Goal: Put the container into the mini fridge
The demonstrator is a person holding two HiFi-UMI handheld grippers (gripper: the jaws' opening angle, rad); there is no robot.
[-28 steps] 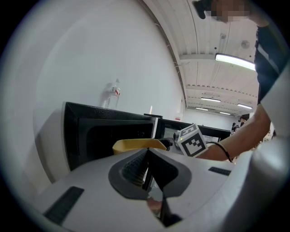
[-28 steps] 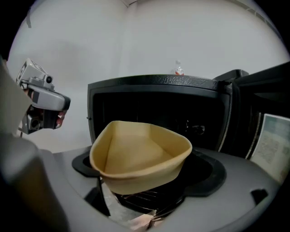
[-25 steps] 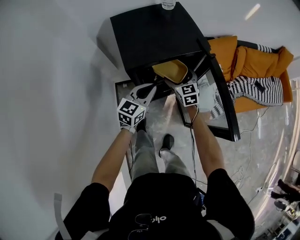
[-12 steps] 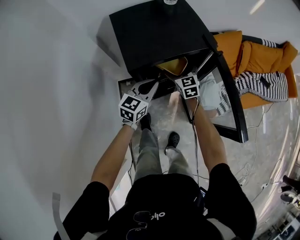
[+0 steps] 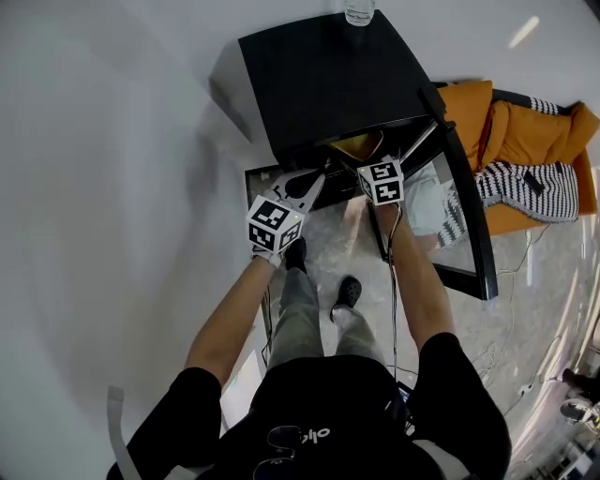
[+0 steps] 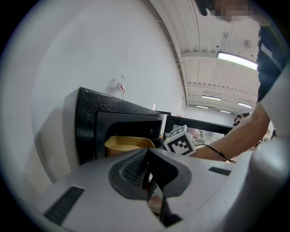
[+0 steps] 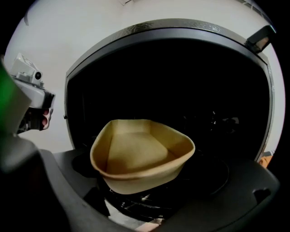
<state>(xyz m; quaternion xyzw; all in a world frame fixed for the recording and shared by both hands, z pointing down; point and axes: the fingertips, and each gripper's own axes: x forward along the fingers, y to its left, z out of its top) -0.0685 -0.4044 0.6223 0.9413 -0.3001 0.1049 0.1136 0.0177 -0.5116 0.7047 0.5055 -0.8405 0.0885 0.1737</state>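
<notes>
The tan paper container (image 7: 140, 154) is a shallow empty bowl, and my right gripper (image 7: 136, 199) is shut on its near rim. It hangs in the dark opening of the black mini fridge (image 7: 204, 90), just past the threshold. In the head view only a sliver of the container (image 5: 361, 145) shows under the fridge's top (image 5: 328, 75), with the right gripper (image 5: 364, 159) behind it. The fridge door (image 5: 464, 216) stands open to the right. My left gripper (image 5: 314, 185) is shut on nothing, left of the opening. From the left gripper view the container (image 6: 127, 144) shows inside the fridge (image 6: 88, 122).
A water bottle (image 5: 359, 11) stands on the fridge's top at the back. An orange sofa with a striped cloth (image 5: 525, 159) lies right of the door. Cables run over the floor at right. A white wall rises at left. The person's feet (image 5: 349, 291) are below the fridge.
My right gripper has carried the container forward, deeper under the fridge's top and into the opening. The left gripper has kept its place beside the opening, still shut.
</notes>
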